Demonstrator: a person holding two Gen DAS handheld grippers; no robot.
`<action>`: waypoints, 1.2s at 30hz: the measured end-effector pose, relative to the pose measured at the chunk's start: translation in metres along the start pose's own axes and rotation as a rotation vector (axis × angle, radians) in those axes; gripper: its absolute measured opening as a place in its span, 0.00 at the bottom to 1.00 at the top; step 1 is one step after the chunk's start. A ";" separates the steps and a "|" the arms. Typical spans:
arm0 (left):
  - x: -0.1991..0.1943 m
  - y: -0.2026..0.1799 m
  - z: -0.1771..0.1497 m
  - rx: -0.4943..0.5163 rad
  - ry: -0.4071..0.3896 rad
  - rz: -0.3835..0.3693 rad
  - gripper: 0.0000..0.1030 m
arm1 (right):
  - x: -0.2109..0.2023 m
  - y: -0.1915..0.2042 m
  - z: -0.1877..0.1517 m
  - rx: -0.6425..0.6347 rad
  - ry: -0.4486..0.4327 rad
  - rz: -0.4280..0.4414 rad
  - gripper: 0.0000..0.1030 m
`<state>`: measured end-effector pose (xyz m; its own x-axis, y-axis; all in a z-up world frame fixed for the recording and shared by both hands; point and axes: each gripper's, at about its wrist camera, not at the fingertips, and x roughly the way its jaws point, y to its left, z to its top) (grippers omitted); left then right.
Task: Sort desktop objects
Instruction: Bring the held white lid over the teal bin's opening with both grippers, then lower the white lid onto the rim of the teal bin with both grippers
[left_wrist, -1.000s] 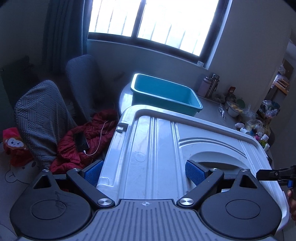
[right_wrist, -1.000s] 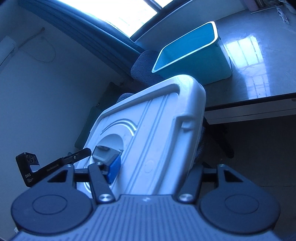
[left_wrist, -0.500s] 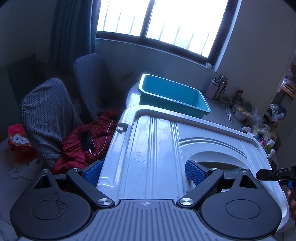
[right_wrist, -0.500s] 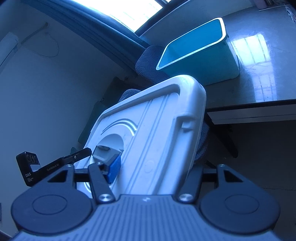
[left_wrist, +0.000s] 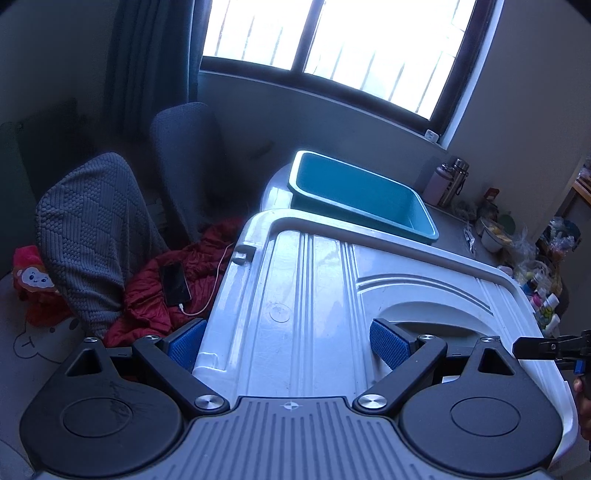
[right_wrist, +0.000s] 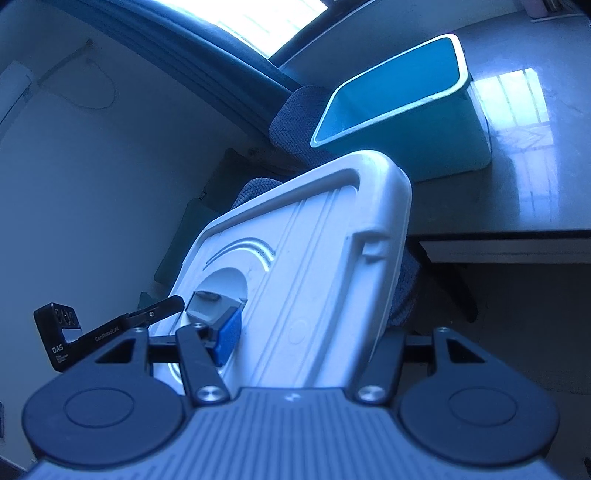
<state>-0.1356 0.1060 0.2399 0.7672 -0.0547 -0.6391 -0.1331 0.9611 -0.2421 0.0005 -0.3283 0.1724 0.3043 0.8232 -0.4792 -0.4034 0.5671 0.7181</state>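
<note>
Between both grippers' fingers (left_wrist: 388, 341): white lid (left_wrist: 314, 295), clamped.

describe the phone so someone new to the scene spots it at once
Start at the grey knit-covered chair left of the desk. Beside it lies a crumpled red jacket; the phone rests on top, a dark flat slab with a pale cable plugged in.

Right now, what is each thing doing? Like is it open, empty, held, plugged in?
White lid: held up off the table, gripped by both grippers.
Left gripper: fingers clamped across the lid's corner.
Right gripper: fingers clamped on the lid's edge at its recess.
Teal bin: uncovered, looks empty, resting on the table.
Phone: lying on the red jacket, cable plugged in.
</note>
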 end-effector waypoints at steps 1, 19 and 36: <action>0.004 0.000 0.004 0.001 0.001 -0.001 0.92 | 0.001 -0.001 0.003 0.000 -0.001 0.001 0.57; 0.068 0.009 0.077 0.023 0.011 -0.028 0.92 | 0.030 -0.007 0.062 0.021 -0.024 -0.016 0.57; 0.131 -0.001 0.130 0.047 0.020 -0.049 0.92 | 0.046 -0.029 0.110 0.039 -0.053 -0.029 0.57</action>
<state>0.0471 0.1334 0.2513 0.7593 -0.1074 -0.6418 -0.0656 0.9686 -0.2397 0.1213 -0.3099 0.1847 0.3614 0.8034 -0.4732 -0.3606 0.5884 0.7237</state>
